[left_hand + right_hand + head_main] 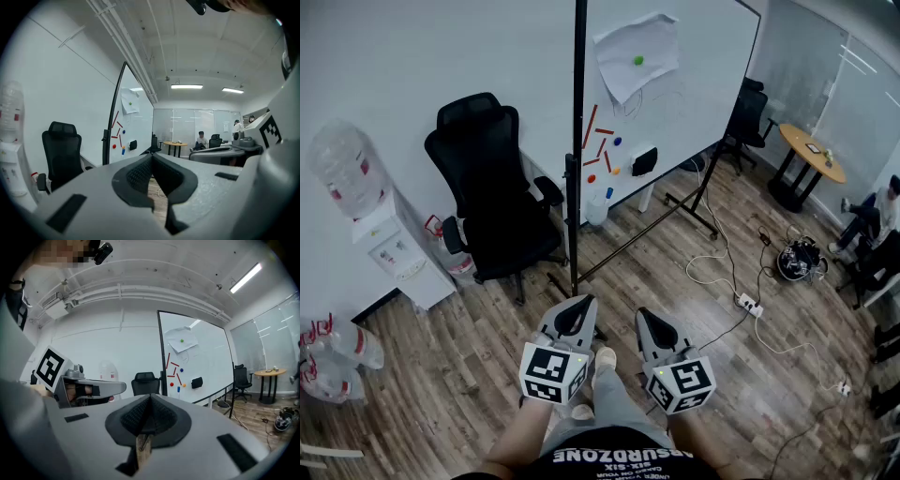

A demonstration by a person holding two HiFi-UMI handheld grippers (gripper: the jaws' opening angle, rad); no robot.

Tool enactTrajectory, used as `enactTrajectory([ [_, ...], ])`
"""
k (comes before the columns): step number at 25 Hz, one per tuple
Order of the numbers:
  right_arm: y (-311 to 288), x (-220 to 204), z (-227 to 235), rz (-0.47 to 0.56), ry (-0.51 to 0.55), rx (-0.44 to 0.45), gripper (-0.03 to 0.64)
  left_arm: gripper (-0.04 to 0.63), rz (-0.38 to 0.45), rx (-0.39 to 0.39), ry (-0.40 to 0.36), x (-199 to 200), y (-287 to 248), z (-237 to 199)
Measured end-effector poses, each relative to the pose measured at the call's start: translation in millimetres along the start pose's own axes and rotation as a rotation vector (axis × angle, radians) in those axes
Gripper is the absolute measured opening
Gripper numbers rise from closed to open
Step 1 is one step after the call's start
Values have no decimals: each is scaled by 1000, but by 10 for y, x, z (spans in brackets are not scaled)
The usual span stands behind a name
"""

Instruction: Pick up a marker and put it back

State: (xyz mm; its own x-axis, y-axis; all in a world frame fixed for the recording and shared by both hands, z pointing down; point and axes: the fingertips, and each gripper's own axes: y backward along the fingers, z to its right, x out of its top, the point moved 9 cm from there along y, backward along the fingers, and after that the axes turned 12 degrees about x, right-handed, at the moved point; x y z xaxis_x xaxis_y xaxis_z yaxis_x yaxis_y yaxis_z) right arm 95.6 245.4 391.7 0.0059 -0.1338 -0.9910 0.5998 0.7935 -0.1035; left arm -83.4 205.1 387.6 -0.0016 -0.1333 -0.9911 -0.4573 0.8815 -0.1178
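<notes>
The red markers [591, 127] are stuck on the whiteboard [694, 84], next to some round magnets [617, 142] and a black eraser [644, 161]. They are well away from both grippers, past the black chair [487, 187]. The left gripper [581, 302] and the right gripper [650, 317] are held side by side. Both are shut tight with nothing in them. I think the job now is to go up to the board. Pick one marker, open the jaws first, then come in straight and close across its thin middle.
</notes>
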Motion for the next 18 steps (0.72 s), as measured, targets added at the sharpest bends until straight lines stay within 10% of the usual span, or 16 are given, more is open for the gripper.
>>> enactTrajectory([
  [18, -761, 216, 540, 41, 2, -25, -2, 6, -7, 28, -29, 156, -720, -481],
])
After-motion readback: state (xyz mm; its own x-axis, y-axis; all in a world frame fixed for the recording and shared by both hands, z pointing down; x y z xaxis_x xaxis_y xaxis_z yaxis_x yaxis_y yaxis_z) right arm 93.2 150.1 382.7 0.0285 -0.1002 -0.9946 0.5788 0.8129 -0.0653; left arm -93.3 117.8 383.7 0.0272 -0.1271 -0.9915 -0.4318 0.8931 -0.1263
